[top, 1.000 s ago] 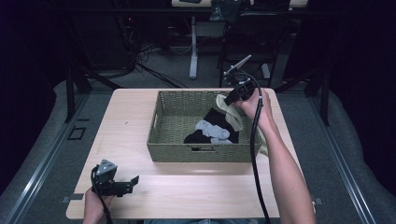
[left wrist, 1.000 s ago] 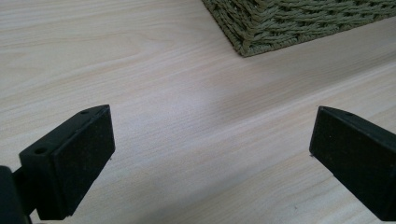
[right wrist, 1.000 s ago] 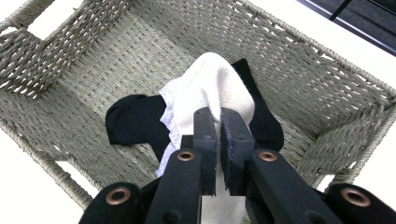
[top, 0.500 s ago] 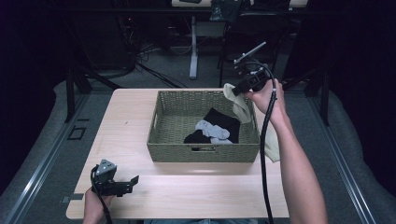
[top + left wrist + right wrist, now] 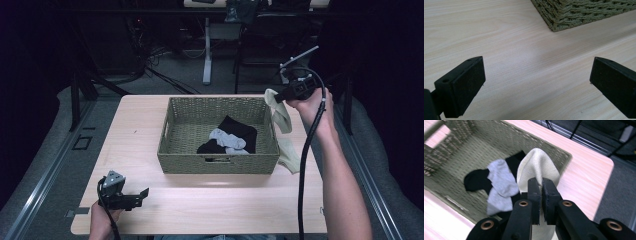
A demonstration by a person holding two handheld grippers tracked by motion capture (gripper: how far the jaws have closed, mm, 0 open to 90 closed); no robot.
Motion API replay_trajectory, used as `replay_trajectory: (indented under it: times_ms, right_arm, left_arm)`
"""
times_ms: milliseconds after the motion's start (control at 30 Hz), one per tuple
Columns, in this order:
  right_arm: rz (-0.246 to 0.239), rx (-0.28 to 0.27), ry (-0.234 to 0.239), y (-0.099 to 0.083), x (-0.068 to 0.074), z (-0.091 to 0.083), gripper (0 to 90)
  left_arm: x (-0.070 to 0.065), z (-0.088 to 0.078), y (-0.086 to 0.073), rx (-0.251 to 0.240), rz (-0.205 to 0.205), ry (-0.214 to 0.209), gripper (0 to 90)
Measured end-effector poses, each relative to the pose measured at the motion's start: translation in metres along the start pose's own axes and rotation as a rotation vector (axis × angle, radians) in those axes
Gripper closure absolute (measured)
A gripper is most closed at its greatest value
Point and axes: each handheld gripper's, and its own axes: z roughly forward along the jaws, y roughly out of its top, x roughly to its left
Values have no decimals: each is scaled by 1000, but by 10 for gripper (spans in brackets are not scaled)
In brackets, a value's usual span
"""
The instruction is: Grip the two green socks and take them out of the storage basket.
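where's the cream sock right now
In the high view the cream sock hangs from the right gripper, just outside the wicker basket's far right corner, its lower end on the table.

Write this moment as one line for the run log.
right gripper: shut on cream sock, lifted beside wicker basket | left gripper: open, over table

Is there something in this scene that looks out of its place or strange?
One thing: a cream sock lies on the table outside the basket, by its right wall, while black and grey socks lie inside. The right gripper holds another cream sock up over that wall.
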Motion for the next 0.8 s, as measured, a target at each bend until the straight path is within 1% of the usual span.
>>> replay_trajectory:
  times_ms: [100,167,200,233,300,333,367,400,433,467,567,600,633,733,767,800]
  right_arm:
    - [17,14,-16,-10,-10,1,863]
    - [29,30,-24,-18,-16,5,863]
    - [39,37,-28,-22,-20,8,863]
    - [60,37,-33,-31,-28,15,863]
    - [75,54,-39,-39,-33,22,863]
    - [75,54,-39,-39,-33,22,863]
    - [91,80,-34,-49,-40,32,863]
    - [91,80,-34,-49,-40,32,863]
    - [98,84,-40,-54,-43,37,863]
    - [123,90,-31,-64,-48,48,863]
    - [151,119,-34,-80,-56,65,863]
    - [151,119,-34,-80,-56,65,863]
    - [177,127,-35,-87,-60,75,863]
    - [202,135,-31,-96,-63,88,863]
    - [206,148,-31,-99,-63,94,863]
    - [203,160,-43,-102,-64,100,863]
  left_arm:
    - [1,0,0,-3,-2,-2,1]
    - [1,0,0,0,-1,-2,1]
    - [1,0,0,1,-1,-3,1]
    - [1,0,0,4,-2,-4,1]
    - [1,0,0,4,-2,-3,1]
    - [1,0,0,4,-2,-3,1]
    - [1,1,0,4,-3,-2,1]
    - [1,1,0,4,-3,-2,1]
    - [1,1,0,5,-3,-3,1]
    - [0,0,1,8,-1,-2,1]
    - [0,0,1,6,-4,-1,1]
    - [0,0,1,6,-4,-1,1]
    - [-1,1,1,-1,0,3,1]
    - [0,3,1,7,-2,-3,1]
    - [0,3,1,5,-8,-1,1]
    - [0,2,1,2,-6,0,1]
